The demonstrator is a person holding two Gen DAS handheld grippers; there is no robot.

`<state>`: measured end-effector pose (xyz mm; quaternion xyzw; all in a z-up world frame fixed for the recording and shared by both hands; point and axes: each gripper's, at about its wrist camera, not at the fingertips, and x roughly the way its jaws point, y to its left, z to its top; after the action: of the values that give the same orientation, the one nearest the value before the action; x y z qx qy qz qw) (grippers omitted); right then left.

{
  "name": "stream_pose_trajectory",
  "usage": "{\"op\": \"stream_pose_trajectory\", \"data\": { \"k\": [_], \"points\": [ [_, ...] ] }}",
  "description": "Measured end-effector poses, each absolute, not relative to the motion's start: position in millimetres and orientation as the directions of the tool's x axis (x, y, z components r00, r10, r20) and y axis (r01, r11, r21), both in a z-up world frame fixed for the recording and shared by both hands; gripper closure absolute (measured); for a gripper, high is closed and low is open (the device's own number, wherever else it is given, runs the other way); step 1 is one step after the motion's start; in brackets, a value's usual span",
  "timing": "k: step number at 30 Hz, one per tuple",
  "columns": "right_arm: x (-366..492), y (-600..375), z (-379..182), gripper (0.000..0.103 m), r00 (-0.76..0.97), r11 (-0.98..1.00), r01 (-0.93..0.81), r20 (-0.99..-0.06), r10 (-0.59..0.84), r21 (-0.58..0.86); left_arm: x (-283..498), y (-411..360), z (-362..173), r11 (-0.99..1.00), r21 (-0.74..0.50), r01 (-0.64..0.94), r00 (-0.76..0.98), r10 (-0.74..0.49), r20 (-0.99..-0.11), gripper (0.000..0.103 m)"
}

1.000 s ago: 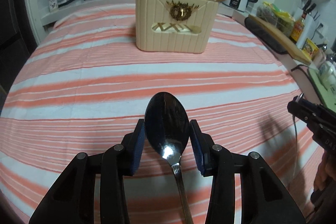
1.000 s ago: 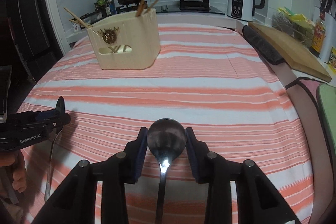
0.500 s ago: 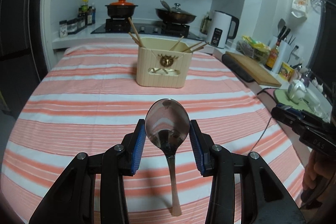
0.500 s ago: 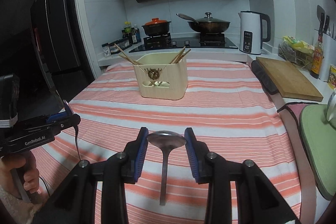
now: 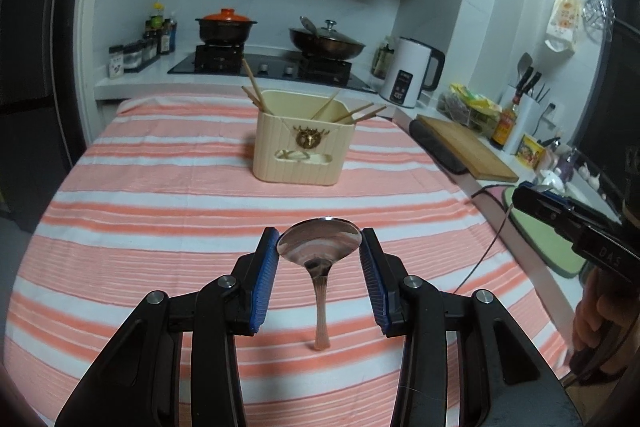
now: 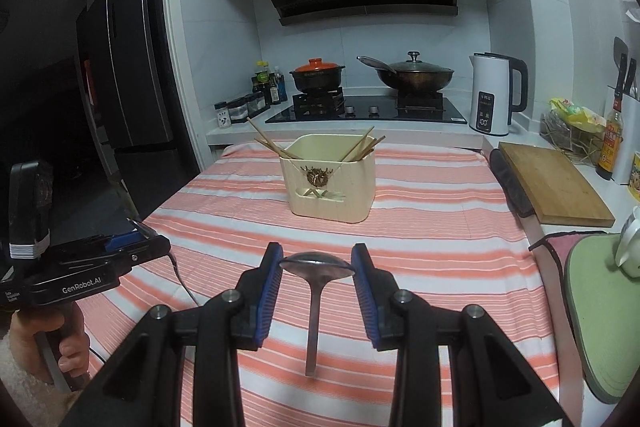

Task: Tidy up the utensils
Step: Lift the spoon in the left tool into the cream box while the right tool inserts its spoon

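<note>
My left gripper is shut on the bowl of a steel spoon, whose handle hangs down over the striped tablecloth. My right gripper is shut on the bowl of a second steel spoon, handle hanging down too. Both are held above the table. A cream utensil holder with several wooden chopsticks leaning in it stands far ahead; the right wrist view has the same utensil holder. The right gripper's body shows at the right edge, the left gripper's body at the left.
The table under the orange and white striped cloth ends at a stove counter with a pot, a pan and a white kettle. A wooden cutting board and a green mat lie to the right. A dark fridge stands left.
Both grippers have risen from close over the cloth, each carrying its spoon, and tipped up toward level. The spoon handles now hang free above the table. Neither grip has altered.
</note>
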<state>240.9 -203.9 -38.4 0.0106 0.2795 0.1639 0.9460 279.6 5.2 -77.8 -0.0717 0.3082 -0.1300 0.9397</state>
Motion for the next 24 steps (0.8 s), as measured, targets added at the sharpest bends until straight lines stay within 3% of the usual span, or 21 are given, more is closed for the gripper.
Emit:
{"op": "stream_pose_trajectory", "data": {
  "k": [11, 19, 24],
  "points": [
    [305.7, -192.7, -4.5, 0.067, 0.775, 0.931, -0.344, -0.521, 0.357, 0.126, 335.7, 16.6, -17.0, 0.933, -0.246, 0.261, 0.78, -0.354, -0.516, 0.062],
    [384.3, -173.5, 49.2, 0.067, 0.827, 0.935, -0.347, -0.446, 0.342, 0.075, 414.4, 30.1, 65.7, 0.952, -0.202, 0.231, 0.876, -0.294, -0.383, 0.062],
    [441.1, -168.2, 67.5, 0.067, 0.87, 0.944, -0.32, -0.367, 0.329, 0.087, 467.7, 27.1, 79.2, 0.959, -0.201, 0.199, 0.917, -0.254, -0.309, 0.062]
  ]
}}
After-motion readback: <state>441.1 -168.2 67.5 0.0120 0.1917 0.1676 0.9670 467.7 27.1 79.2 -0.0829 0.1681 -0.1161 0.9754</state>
